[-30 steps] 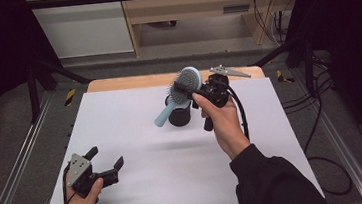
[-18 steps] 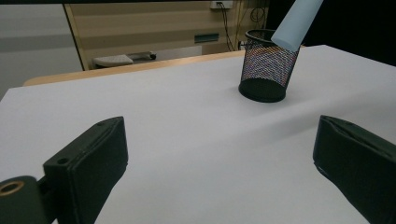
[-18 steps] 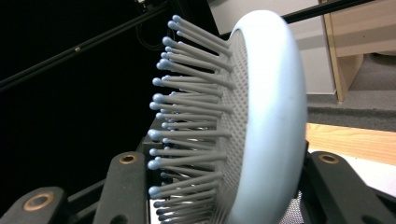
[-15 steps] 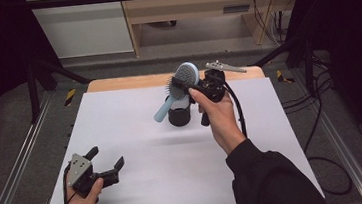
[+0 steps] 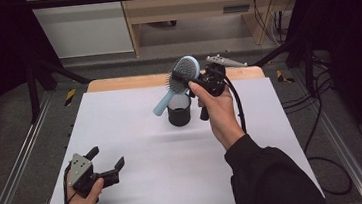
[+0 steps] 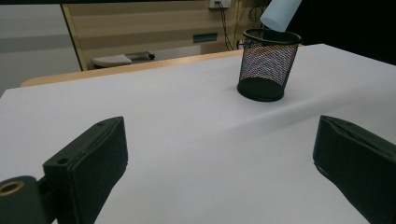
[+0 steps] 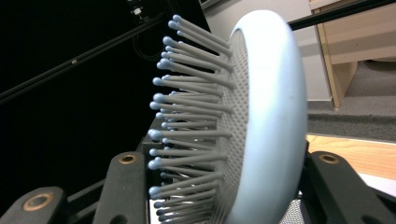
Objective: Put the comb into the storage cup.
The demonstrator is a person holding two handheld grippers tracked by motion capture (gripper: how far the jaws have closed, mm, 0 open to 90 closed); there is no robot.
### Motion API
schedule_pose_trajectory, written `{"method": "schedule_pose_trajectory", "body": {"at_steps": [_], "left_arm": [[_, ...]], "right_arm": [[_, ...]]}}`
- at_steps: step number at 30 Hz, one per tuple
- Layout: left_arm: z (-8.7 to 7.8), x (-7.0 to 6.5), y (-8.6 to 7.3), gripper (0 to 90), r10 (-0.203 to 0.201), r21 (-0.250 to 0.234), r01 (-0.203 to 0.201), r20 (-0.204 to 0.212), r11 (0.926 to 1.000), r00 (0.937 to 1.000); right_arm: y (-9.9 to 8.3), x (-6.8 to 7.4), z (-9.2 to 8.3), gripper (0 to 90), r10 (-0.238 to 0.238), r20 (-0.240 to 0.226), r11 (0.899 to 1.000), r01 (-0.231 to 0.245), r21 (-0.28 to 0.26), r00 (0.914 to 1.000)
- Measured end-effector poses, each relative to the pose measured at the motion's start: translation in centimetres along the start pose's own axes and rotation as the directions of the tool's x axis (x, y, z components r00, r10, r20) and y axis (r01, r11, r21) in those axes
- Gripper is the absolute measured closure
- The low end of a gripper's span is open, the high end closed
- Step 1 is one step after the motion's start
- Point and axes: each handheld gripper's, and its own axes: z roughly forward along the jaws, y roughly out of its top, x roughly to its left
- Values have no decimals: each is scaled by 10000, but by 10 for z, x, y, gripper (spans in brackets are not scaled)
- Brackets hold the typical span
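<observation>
Jaws of the right gripper (image 5: 198,80) clamp the head of the pale blue hairbrush (image 5: 182,74) — bristles on one side, smooth back on the other, as the right gripper view shows. Over the last second the brush has drifted a little toward the far edge and turned more upright, so its handle (image 5: 163,103) now angles down just above the rim of the black mesh pen cup (image 5: 179,110), its tip not yet inside. That reads as lining up to drop the handle into the cup. Near the front left corner of the white table (image 5: 141,181), the left gripper (image 5: 108,165) rests unmoved — jaws spread wide, holding nothing.
</observation>
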Motion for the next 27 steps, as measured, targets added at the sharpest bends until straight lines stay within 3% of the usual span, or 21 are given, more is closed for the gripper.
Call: {"method": "schedule_pose_trajectory", "body": {"at_steps": [27], "left_arm": [[0, -1, 0, 33, 61, 11, -61, 14, 10000, 10000]], "right_arm": [[13, -11, -10, 513, 7, 317, 9994, 4, -360, 9995]]}}
